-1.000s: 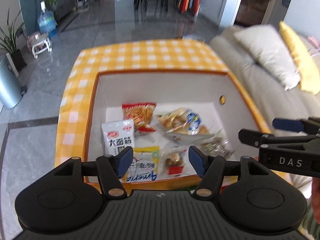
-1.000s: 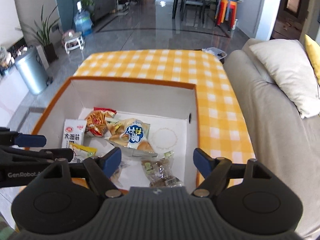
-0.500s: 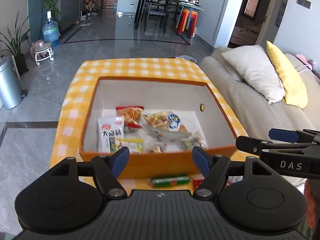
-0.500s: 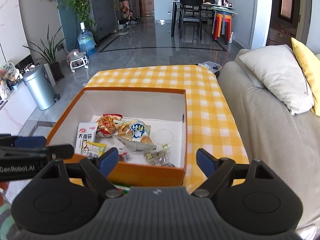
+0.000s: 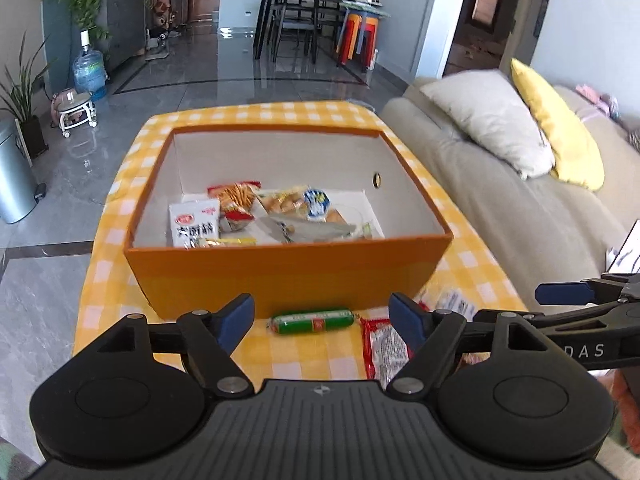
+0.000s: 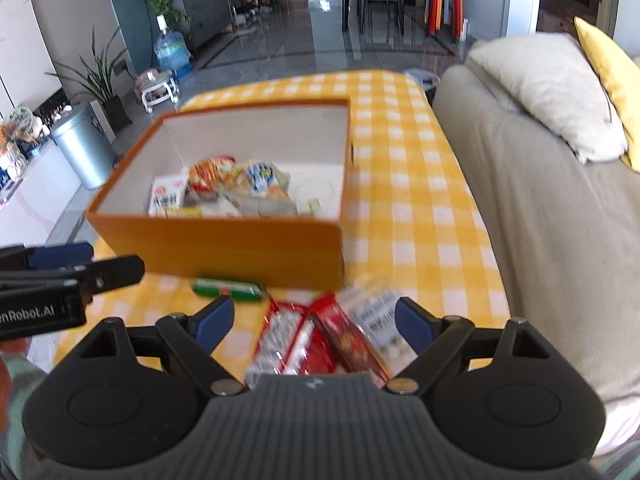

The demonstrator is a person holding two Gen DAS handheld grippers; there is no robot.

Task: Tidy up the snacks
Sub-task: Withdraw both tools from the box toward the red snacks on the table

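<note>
An orange box point(image 5: 288, 270) point(image 6: 224, 248) with a white inside stands on the yellow checked table point(image 5: 108, 224) and holds several snack packs point(image 5: 236, 216). A green sausage stick point(image 5: 312, 321) point(image 6: 229, 289) lies on the cloth in front of the box. Red and white packets point(image 6: 320, 336) point(image 5: 386, 350) lie beside it to the right. My left gripper point(image 5: 320, 322) hovers over the sausage, its jaws opening, nothing between them. My right gripper point(image 6: 314, 322) hangs above the red packets, jaws also opening, no pad touching them.
A beige sofa point(image 5: 520, 200) with a white cushion point(image 5: 492, 120) and a yellow cushion point(image 5: 560, 128) runs along the table's right side. A metal bin point(image 5: 12, 184), a water bottle point(image 5: 89, 70) and plants stand on the glossy floor to the left. Dining chairs stand far back.
Both grippers drew back from above the box to the near side of the table. The sausage and the red packets came into view. Both sets of jaws spread wider.
</note>
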